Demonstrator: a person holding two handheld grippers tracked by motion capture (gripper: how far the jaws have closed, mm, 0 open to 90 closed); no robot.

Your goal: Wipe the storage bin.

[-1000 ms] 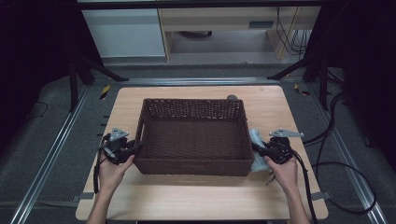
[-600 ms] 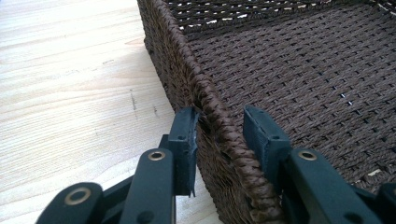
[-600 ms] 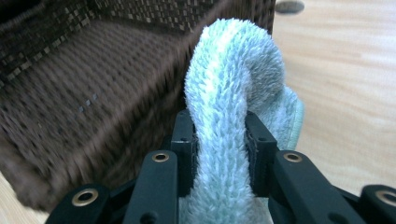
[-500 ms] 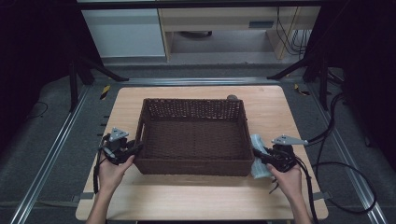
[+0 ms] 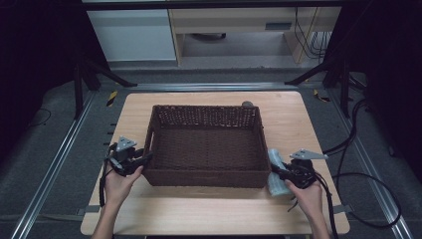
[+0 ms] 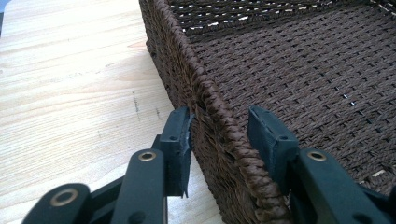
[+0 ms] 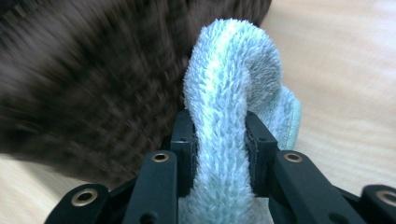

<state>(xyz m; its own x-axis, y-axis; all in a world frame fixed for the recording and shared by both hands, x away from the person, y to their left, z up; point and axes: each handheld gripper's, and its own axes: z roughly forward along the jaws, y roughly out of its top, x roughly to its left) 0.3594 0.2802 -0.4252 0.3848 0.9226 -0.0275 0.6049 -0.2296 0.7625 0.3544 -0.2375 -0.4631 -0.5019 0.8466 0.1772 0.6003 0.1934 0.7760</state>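
Observation:
A dark brown wicker basket (image 5: 206,178) stands in the middle of the wooden table, with nothing in it. My left gripper (image 5: 144,158) straddles the basket's left wall near the front corner. In the left gripper view the wall (image 6: 187,70) runs between the two jaws of this gripper (image 6: 219,116). Its jaws have just been opening, and there is a gap at the inner pad. My right gripper (image 5: 276,172) sits just outside the basket's front right corner, shut on a folded light blue terry cloth (image 5: 275,159). The cloth (image 7: 233,60) bulges up between the pads of that gripper (image 7: 222,121).
A small grey object (image 5: 247,104) lies on the table right behind the basket's far wall. Bare wood (image 5: 199,209) runs in front of the basket and along both its sides. Black cables (image 5: 358,174) trail off the table's right edge.
My right hand has drawn the cloth a little to the right and toward the near edge, away from the basket's right wall. The left hand has stayed at the left wall.

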